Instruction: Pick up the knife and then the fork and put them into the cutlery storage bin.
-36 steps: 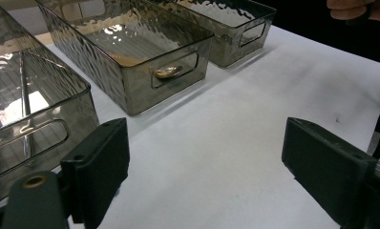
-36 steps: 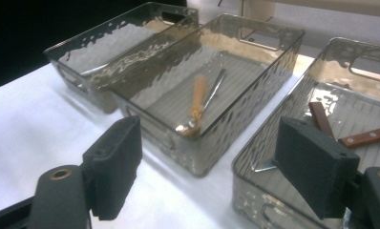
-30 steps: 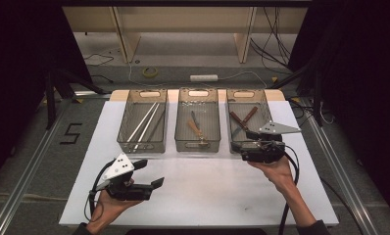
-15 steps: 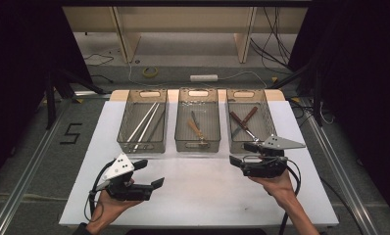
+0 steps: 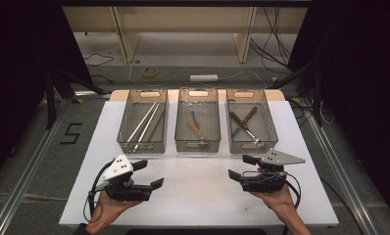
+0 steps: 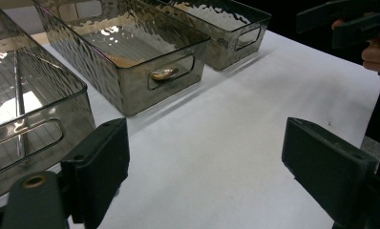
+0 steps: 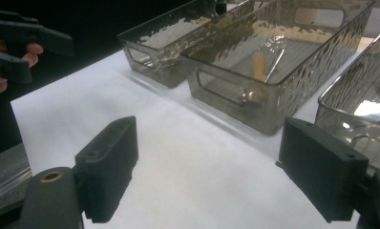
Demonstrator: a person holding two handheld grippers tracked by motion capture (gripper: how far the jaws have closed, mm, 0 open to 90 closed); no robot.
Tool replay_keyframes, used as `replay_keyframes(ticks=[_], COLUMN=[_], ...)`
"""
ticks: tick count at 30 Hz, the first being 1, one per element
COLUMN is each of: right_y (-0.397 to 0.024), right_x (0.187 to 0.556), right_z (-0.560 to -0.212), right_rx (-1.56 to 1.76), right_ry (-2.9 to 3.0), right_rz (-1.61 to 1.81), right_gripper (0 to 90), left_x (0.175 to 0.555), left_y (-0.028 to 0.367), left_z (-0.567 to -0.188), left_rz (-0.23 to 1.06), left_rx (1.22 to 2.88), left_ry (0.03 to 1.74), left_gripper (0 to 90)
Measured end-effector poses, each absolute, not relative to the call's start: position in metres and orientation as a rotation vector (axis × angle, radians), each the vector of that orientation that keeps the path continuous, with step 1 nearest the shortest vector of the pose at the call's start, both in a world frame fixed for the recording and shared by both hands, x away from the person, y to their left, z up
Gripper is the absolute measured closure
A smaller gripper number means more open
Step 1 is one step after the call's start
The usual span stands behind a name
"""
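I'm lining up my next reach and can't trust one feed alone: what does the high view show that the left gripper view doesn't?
High view alone: the left bin's long pale sticks, the right bin's brown-handled utensils, and the left gripper from outside, open. Left gripper view alone: a close look through the middle bin's handle slot at a shiny spoon bowl. Both: three smoky bins in a row, the white table, and the right gripper, open.

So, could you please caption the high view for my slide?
Two open hand-held grippers, left and right, hover over a white table before three clear bins.
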State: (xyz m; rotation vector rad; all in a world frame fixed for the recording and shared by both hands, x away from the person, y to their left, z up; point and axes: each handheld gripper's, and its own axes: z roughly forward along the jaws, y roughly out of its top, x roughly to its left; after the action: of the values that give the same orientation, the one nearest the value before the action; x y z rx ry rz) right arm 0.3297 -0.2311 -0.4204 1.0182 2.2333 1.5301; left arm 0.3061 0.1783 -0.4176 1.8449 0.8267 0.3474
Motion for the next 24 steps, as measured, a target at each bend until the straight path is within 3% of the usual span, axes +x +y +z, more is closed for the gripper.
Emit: replay_keyframes(ticks=[24], right_y=[-0.239], right_x=[0.308], right_z=[-0.433], right_rx=[1.033], right_ry=[2.23], right_rz=[1.503], right_gripper=[18.6], left_x=[0.307], left_y=[0.18], left_z=[-0.418], left_rz=[0.331], left_rx=[1.842], left_ry=[0.835], left_gripper=[15.9])
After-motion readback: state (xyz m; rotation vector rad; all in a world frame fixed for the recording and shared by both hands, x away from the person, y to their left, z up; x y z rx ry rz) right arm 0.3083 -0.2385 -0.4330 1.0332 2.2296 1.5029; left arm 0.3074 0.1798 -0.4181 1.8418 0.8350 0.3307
